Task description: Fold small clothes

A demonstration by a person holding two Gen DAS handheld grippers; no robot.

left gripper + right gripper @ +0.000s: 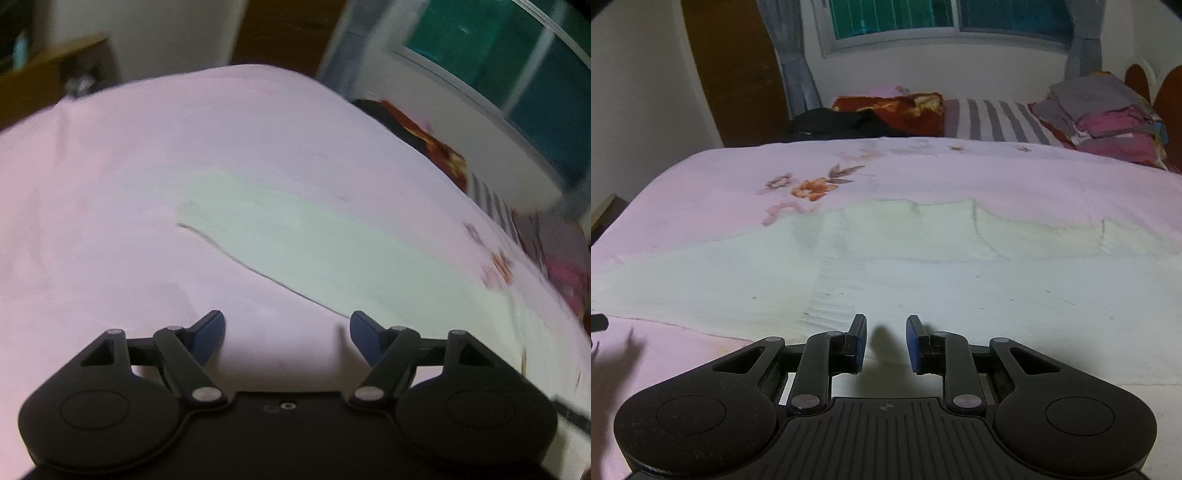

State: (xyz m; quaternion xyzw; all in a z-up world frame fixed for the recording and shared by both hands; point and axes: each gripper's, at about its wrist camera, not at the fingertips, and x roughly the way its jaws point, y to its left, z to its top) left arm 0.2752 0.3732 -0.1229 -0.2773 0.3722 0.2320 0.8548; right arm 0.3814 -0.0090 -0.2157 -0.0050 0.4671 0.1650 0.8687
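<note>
A pale mint-white garment [886, 269] lies spread flat on the pink bedsheet [701, 177]. In the right wrist view it fills the middle, with folded layers toward its far edge. My right gripper [885, 332] hovers over its near edge, jaws partly open and empty. In the blurred left wrist view the garment [295, 236] runs as a strip from centre to right. My left gripper [287, 328] is wide open and empty above bare pink sheet just short of the garment's near edge.
A stack of folded clothes [1108, 118] sits at the far right of the bed. A red patterned blanket [897, 107], a dark cloth [842, 122] and a striped sheet [993, 118] lie along the far side under the window [945, 18].
</note>
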